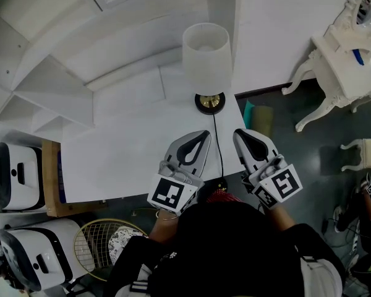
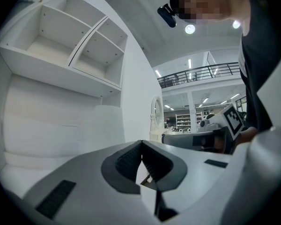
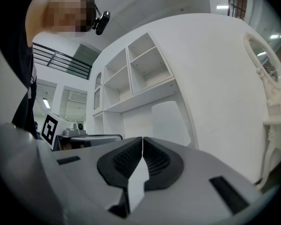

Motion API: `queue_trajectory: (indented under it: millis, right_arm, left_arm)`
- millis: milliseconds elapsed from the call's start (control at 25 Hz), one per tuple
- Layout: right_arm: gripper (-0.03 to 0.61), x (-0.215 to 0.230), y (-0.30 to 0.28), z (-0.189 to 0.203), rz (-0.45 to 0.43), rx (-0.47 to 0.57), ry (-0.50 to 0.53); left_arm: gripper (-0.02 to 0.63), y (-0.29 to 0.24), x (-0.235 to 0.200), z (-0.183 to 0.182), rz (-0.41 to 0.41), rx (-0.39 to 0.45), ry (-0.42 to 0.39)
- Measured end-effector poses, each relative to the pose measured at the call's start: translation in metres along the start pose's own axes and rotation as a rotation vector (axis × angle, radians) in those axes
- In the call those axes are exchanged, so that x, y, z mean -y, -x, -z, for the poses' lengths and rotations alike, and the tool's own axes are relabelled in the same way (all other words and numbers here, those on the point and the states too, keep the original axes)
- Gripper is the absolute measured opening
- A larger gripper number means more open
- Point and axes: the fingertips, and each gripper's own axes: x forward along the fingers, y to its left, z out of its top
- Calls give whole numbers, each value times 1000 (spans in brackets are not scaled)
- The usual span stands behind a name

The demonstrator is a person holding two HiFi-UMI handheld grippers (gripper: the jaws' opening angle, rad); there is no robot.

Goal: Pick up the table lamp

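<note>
A white-shaded table lamp (image 1: 206,57) stands at the far right corner of a white table (image 1: 123,147). Its round brass-and-black base (image 1: 210,103) sits just inside the right edge, and its dark cord (image 1: 217,144) trails across the top towards the near edge. A person leaning over the near edge holds two tools level and side by side, both pointing at the lamp but apart from it. The left hand-held gripper (image 1: 201,136) is over the table to the left of the cord, its ribbed jaws pressed together with nothing between them. The right hand-held gripper (image 1: 240,135) is at the table's right edge, on the other side of the cord, its jaws likewise closed and empty. In the right gripper view the shade (image 3: 171,121) rises just beyond the jaw tips, below white open shelving (image 3: 140,64) against the wall. A racket (image 1: 102,240) lies on the floor off the table's near left corner.
</note>
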Motion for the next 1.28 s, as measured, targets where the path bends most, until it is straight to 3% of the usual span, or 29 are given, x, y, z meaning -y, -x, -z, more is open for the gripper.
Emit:
queue_trajectory:
  millis: [760,1280]
  right_arm:
    - [17,26,-3,-3,-20,12,-26]
    - [17,27,-17,0,-48,7,-9]
  left_arm:
    - [3,-30,3,-7,-4,3,-45]
    - [3,-26,-16,-1,-51,-25,-48]
